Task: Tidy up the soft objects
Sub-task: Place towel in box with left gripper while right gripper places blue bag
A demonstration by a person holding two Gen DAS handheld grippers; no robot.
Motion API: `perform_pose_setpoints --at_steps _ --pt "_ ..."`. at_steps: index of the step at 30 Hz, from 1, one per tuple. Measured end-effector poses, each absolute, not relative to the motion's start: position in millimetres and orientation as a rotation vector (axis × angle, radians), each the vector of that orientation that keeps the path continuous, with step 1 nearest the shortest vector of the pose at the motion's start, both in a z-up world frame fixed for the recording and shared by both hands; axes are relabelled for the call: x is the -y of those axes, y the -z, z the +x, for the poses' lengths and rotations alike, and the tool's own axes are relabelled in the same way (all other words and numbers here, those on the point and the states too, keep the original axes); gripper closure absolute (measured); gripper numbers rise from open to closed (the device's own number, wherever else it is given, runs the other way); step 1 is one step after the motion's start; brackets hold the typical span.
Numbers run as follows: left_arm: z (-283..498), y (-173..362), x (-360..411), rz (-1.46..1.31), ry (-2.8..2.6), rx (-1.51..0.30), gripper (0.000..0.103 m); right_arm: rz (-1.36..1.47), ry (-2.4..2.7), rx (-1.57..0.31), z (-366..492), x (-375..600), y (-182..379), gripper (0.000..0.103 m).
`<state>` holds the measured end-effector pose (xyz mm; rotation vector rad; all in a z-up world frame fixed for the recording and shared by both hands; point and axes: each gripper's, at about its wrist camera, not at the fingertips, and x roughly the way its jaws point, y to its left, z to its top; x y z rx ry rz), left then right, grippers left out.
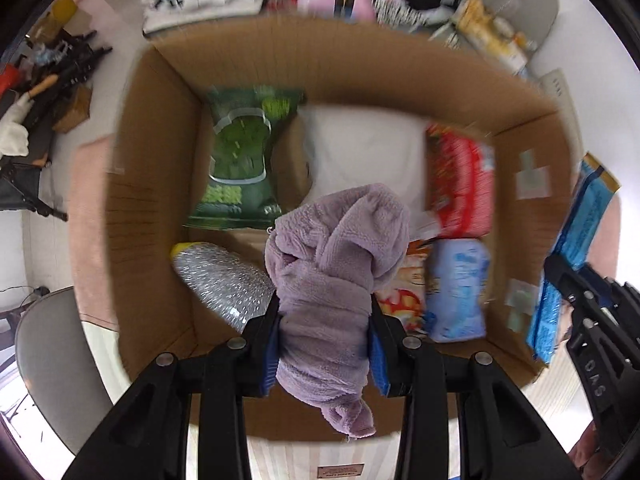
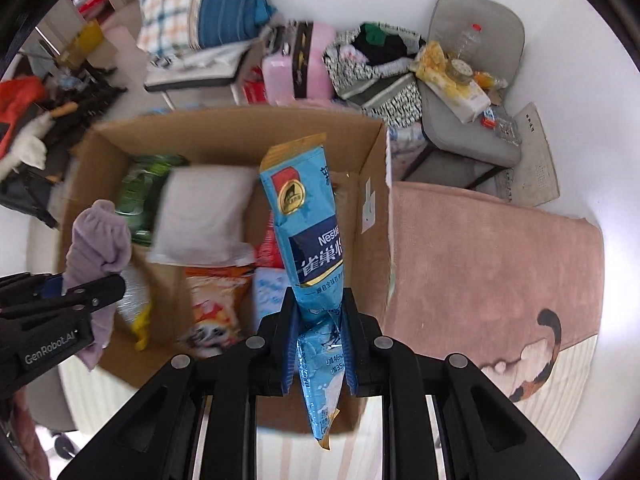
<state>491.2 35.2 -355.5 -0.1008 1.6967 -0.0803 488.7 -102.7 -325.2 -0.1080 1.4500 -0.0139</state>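
The left hand-held gripper is clamped on one fluffy purple towel, held over the open cardboard box. The right hand-held gripper is clamped on one blue Nestle bag above the box's right side. Inside the box lie one green bag, one white pillow, one red pack, one silver bag and one light blue pack. The box sits on a pink rug.
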Motion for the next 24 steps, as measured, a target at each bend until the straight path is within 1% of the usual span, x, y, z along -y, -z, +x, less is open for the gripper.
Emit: perform_pose_setpoints --at_steps 2,3,7,8,10,11,12,13,14,15,17,20,21,23,24 --pt "493 369 -37 -0.113 0.079 -1.739 0.070 -0.112 0.019 -1.482 493 103 349 0.083" --pt "493 377 -37 -0.113 0.076 -1.763 0.068 -0.110 0.023 -1.496 496 103 357 0.083" --pt "494 393 -44 -0.150 0.045 -1.836 0.065 -0.128 0.046 -1.543 505 104 378 0.082" --pt "495 391 -46 -0.169 0.049 -1.830 0.060 -0.119 0.048 -1.555 507 105 380 0.080" --pt "497 385 -49 -0.184 0.056 -1.819 0.054 -0.109 0.057 -1.583 511 107 383 0.059" --pt "499 381 -50 -0.190 0.054 -1.811 0.047 -0.092 0.050 -1.574 512 108 380 0.037" --pt "500 376 -52 -0.196 0.058 -1.796 0.039 -0.078 0.047 -1.572 513 108 377 0.027" --pt "500 372 -52 -0.187 0.059 -1.792 0.035 -0.079 0.047 -1.570 514 108 374 0.025" --pt "501 368 -51 -0.172 0.059 -1.786 0.027 -0.081 0.048 -1.567 515 107 372 0.025" --pt "501 363 -51 -0.157 0.067 -1.776 0.017 -0.083 0.049 -1.566 515 107 370 0.020" --pt "499 355 -52 -0.143 0.071 -1.762 0.009 -0.054 0.027 -1.590 515 107 368 0.014" --pt "498 344 -55 -0.128 0.060 -1.746 0.009 -0.038 -0.002 -1.625 511 105 367 0.012" --pt "496 342 -57 -0.130 0.057 -1.741 0.008 -0.041 -0.007 -1.631 509 104 367 0.007" --pt "492 336 -63 -0.140 0.056 -1.739 0.008 -0.043 -0.012 -1.641 504 103 364 0.001" --pt "493 335 -63 -0.140 0.056 -1.737 0.008 -0.046 -0.014 -1.647 501 102 363 0.000"
